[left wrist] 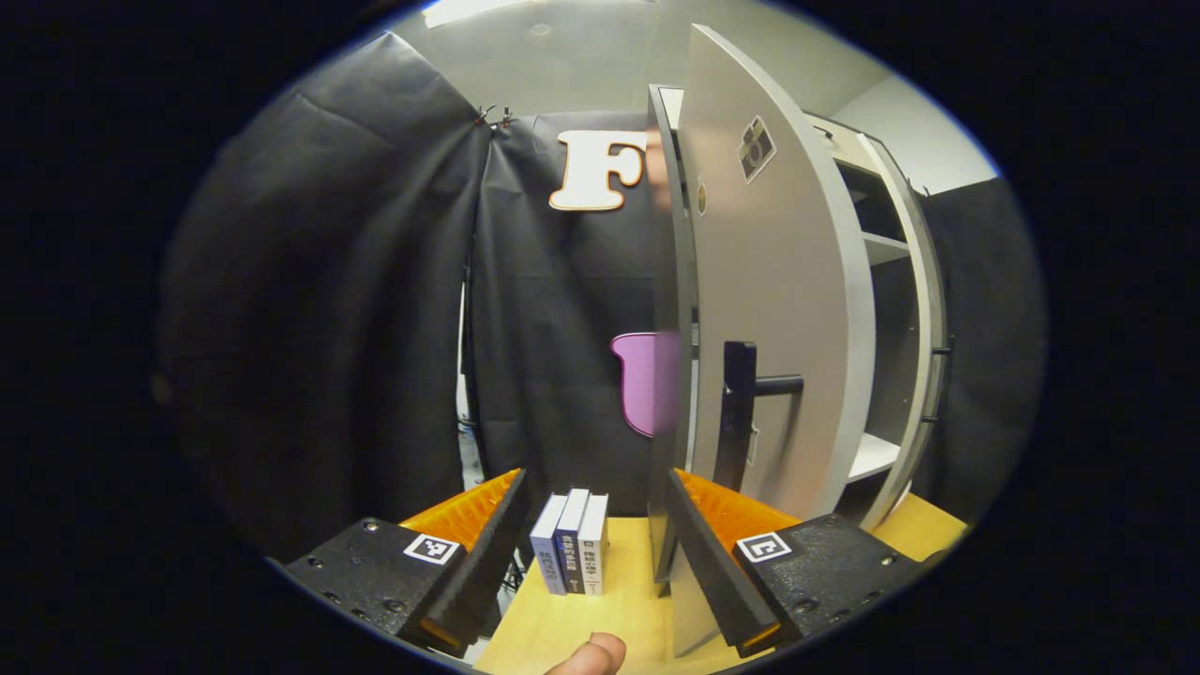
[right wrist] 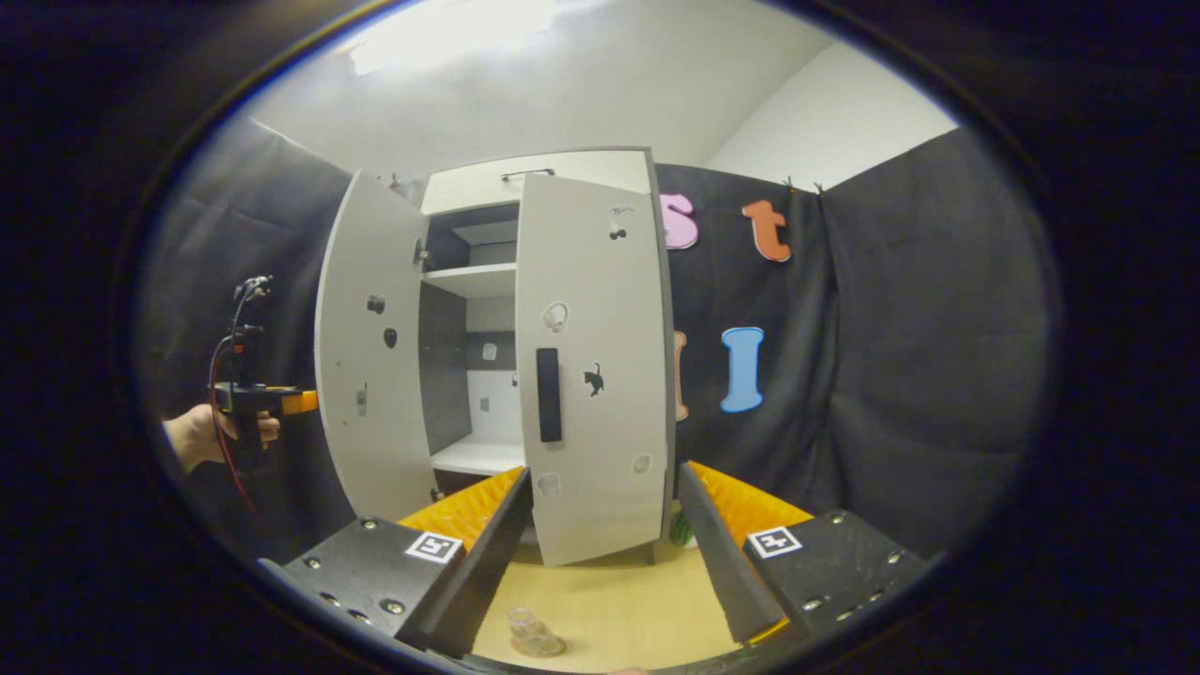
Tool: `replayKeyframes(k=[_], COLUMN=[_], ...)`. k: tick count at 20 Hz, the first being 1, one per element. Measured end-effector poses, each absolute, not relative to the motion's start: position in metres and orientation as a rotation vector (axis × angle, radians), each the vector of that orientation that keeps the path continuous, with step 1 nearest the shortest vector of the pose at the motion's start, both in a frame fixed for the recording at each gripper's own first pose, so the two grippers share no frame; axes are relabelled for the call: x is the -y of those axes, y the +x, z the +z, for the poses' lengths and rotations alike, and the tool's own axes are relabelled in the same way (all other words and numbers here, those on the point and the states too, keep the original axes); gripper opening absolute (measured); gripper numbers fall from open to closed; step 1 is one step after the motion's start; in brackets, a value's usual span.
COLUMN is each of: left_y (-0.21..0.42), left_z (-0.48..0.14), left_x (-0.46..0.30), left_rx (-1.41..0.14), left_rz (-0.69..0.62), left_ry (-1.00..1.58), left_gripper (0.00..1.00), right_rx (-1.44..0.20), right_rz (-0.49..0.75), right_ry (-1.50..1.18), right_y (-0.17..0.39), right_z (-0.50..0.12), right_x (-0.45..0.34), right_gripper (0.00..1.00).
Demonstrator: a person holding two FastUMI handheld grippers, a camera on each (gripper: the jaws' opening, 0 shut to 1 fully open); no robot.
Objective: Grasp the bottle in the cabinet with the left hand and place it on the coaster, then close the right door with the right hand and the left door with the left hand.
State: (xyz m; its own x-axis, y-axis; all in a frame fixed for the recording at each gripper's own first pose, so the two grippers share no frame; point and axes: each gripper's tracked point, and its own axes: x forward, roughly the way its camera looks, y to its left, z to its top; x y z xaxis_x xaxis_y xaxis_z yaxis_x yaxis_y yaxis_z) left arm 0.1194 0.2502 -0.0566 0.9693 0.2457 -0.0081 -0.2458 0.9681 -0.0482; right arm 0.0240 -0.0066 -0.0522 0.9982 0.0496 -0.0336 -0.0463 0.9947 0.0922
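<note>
Both the left gripper and right gripper gape empty, levelled at the cabinet

Spine print on books too small to read

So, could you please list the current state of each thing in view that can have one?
left door: wide open
right door: nearly closed, a gap left
left gripper: open, holding nothing
right gripper: open, holding nothing
bottle: out of the cabinet, on the tabletop
books: upright, side by side
</note>
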Motion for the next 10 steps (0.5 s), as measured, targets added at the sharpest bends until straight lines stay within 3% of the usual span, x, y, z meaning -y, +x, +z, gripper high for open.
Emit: replayKeyframes(k=[8, 10], left_y=[0.125, 0.129], left_z=[-0.052, -0.054], left_x=[-0.205, -0.185], left_rx=[0.000, -0.010], left_rz=[0.207, 0.183], left_ry=[-0.062, -0.062], left_gripper=[0.90, 0.99], right_rx=[-0.003, 0.000], right_rz=[0.002, -0.019], right_ry=[0.146, 0.140], right_y=[-0.030, -0.039], right_z=[-0.034, -0.035], right_x=[0.037, 0.045], right_gripper=[0.95, 0.92])
